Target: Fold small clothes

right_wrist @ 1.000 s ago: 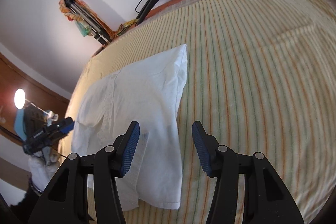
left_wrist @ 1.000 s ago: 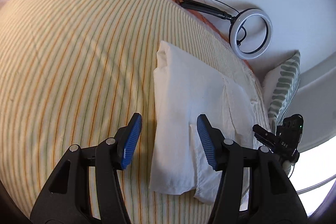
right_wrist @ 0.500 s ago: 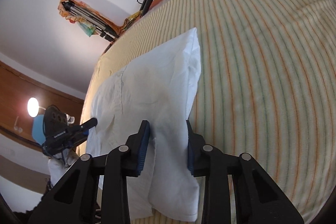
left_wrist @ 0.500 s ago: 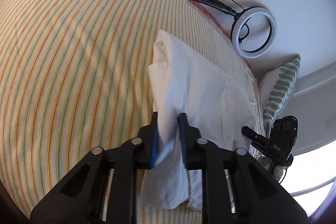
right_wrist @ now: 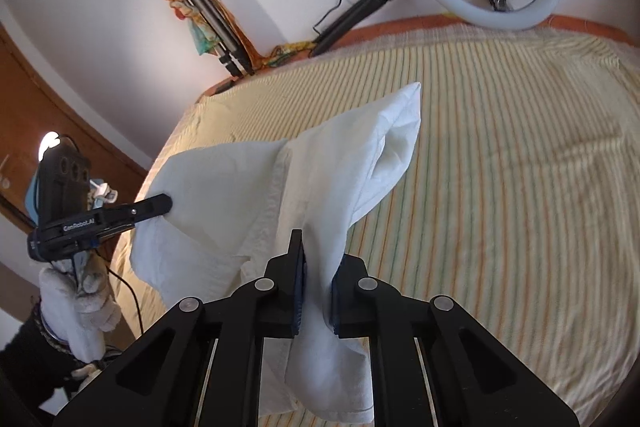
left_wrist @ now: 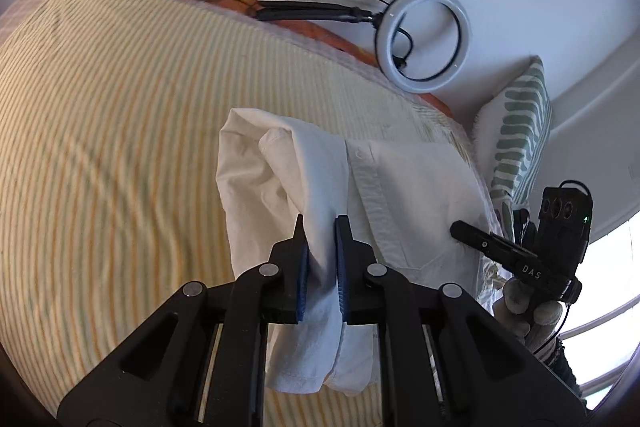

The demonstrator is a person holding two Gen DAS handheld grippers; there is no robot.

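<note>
A white shirt (left_wrist: 404, 187) lies partly folded on the striped bedspread (left_wrist: 112, 131). My left gripper (left_wrist: 320, 231) is shut on the shirt's near edge, which is lifted off the bed. In the right wrist view the same shirt (right_wrist: 240, 187) hangs raised, and my right gripper (right_wrist: 316, 247) is shut on its other near edge. Each gripper shows in the other's view: the right one (left_wrist: 460, 227) at the shirt's right side, the left one (right_wrist: 164, 203) at its left side.
A ring light (left_wrist: 424, 39) on a black stand leans on the white wall behind the bed. A green patterned pillow (left_wrist: 516, 147) sits at the bed's right end. A tripod with colourful cloth (right_wrist: 208, 23) rests against the wall. The bedspread (right_wrist: 520, 187) stretches right.
Both grippers went from open over the flat shirt to shut on its near edge. They have since lifted that edge up off the bed.
</note>
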